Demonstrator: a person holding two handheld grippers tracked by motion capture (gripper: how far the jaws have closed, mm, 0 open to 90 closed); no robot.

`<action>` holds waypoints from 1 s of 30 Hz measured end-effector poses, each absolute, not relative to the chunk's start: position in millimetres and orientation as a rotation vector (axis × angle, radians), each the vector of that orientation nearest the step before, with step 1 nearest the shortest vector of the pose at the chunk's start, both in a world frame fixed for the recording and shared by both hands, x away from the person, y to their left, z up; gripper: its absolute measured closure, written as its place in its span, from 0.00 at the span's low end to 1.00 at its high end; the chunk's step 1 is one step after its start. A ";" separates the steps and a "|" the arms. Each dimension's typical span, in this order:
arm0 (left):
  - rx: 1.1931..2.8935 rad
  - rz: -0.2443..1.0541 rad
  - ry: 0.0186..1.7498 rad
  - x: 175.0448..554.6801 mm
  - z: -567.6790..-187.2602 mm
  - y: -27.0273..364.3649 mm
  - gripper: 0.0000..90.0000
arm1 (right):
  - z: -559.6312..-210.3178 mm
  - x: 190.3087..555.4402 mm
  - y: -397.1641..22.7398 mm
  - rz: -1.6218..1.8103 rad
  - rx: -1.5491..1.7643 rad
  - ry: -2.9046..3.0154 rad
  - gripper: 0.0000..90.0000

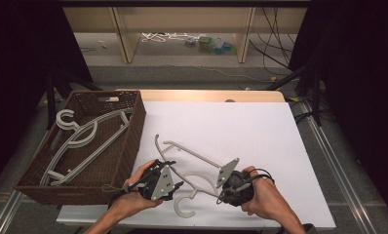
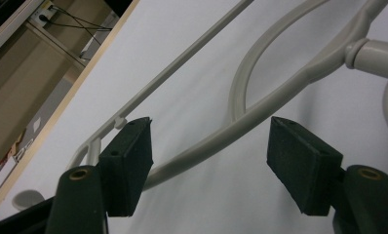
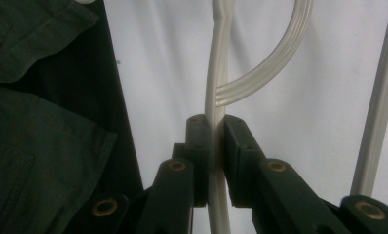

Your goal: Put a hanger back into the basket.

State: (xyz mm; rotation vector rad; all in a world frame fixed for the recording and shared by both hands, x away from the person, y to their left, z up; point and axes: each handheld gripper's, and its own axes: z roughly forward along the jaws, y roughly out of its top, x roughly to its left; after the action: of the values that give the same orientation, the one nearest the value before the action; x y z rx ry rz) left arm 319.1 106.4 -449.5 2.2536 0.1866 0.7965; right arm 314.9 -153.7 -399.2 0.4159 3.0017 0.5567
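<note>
Item: grey plastic hanger (image 1: 192,168), 1 piece, lay flat on the white bench (image 1: 260,136) at its near edge, between the person's 2 hands, hook end pointing near.

Right gripper (image 1: 229,191): jaws clamped tight on 1 ribbed shoulder arm of the hanger, as the right gripper view showed (image 3: 216,161); the arm ran straight up between the pads.

Left gripper (image 1: 168,181): jaws stood wide, straddling the other shoulder arm without touching it; in the left gripper view (image 2: 209,163) the arm passed between the 2 pads (image 2: 131,161), nearer the left one.

Store: brown wicker basket (image 1: 133,131), at the left of the bench, already held 2 hangers (image 1: 82,141) of the same kind, lying crossed.

Risks, as judged:
1. Single-point hold. With 1 gripper shut on a thin arm, a lift would likely let the hanger swing or pivot about the pads. Cause: long, lopsided load gripped off its middle.
2. Missed closure. The left jaws sat off-centre on the arm; closing so could push the arm sideways rather than pinch it, or flex the plastic.
3. Snagging. The hook end or the long lower bar could catch the basket's near-right wall on the way over. Cause: a carry held too low.
4. Tangling. The new hanger's hook could lock into the 2 crossed hangers inside. Cause: dropping it at an angle across them.
</note>
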 end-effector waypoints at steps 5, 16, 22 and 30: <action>2.286 0.796 0.097 317.2 -451.0 103.6 0.42 | -398.6 313.5 -152.4 0.577 0.387 3.015 0.91; 2.331 0.813 -0.178 309.8 -451.9 98.3 0.72 | -400.0 313.0 -151.9 0.607 0.317 3.045 0.91; 2.352 0.860 -0.296 301.0 -443.7 97.0 0.78 | -399.7 314.7 -156.3 0.638 0.251 3.049 0.91; 2.335 0.746 -0.280 291.0 -433.7 95.8 0.87 | -392.3 320.7 -173.8 0.749 0.192 3.017 0.88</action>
State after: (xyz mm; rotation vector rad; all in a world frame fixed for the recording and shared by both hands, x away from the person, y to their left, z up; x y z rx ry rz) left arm 291.0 95.8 -433.7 2.3350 -0.2804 0.7458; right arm 320.7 -173.8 -392.3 0.1919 3.0174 0.7489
